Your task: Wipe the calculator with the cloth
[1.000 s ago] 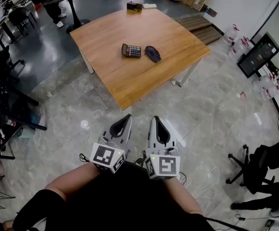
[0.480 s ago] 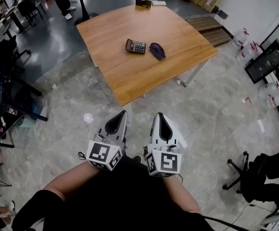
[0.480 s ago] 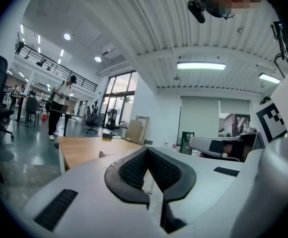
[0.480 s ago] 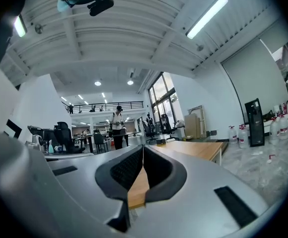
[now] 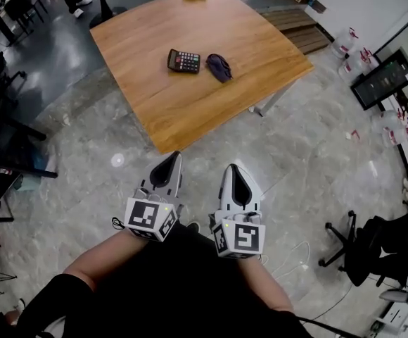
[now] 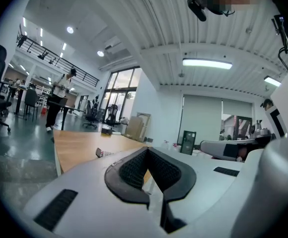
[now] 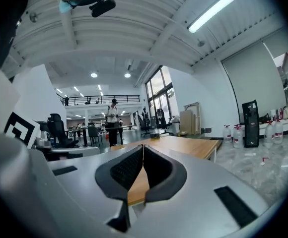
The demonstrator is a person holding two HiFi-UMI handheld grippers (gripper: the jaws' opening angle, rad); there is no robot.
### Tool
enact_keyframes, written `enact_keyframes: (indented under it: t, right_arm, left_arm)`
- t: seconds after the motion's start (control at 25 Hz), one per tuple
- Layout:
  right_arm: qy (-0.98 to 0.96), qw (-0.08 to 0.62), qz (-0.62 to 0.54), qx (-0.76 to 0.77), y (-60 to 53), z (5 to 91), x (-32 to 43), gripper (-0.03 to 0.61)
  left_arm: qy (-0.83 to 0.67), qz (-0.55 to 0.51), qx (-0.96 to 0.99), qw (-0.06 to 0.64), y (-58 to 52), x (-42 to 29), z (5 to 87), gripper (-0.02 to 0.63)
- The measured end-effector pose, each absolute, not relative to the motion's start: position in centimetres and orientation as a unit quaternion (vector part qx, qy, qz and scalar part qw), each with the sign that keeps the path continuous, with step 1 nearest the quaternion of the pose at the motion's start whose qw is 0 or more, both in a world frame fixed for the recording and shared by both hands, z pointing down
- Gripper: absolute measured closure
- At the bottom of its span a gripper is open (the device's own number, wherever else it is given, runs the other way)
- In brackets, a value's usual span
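nothing wiped yet
calculator (image 5: 183, 60) and cloth (image 5: 219, 67) untouched at upper centre; left gripper (image 5: 169, 158), right gripper (image 5: 233, 169) closed, empty, well short.

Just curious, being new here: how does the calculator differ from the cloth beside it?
The calculator is a flat rectangle with rows of keys; the cloth is a crumpled dark heap. In the head view the calculator lies left of the cloth. Both rest on the wooden table.
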State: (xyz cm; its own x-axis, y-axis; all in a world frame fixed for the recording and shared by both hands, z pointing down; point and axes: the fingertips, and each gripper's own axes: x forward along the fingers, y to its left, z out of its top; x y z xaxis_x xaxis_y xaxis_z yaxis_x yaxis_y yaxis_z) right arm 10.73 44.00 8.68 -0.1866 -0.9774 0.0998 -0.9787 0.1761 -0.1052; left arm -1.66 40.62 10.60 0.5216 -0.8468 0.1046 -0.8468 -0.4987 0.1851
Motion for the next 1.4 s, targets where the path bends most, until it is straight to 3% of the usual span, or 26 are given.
enact_keyframes:
  t: [0.92,1.4]
  right_arm:
    - [-0.77,0.039,0.076,0.632,13.7,10.8,0.3,0.563]
    - [-0.764,0.05,0.101,0.635,4.7,14.3,1.5,0.563]
  left_arm:
    - [-0.437,0.016,0.893,0.102,11.8,-9.6,12.8,0.607]
    - [-0.442,0.036,0.886,0.131,3.8,-10.4,17.3,0.607]
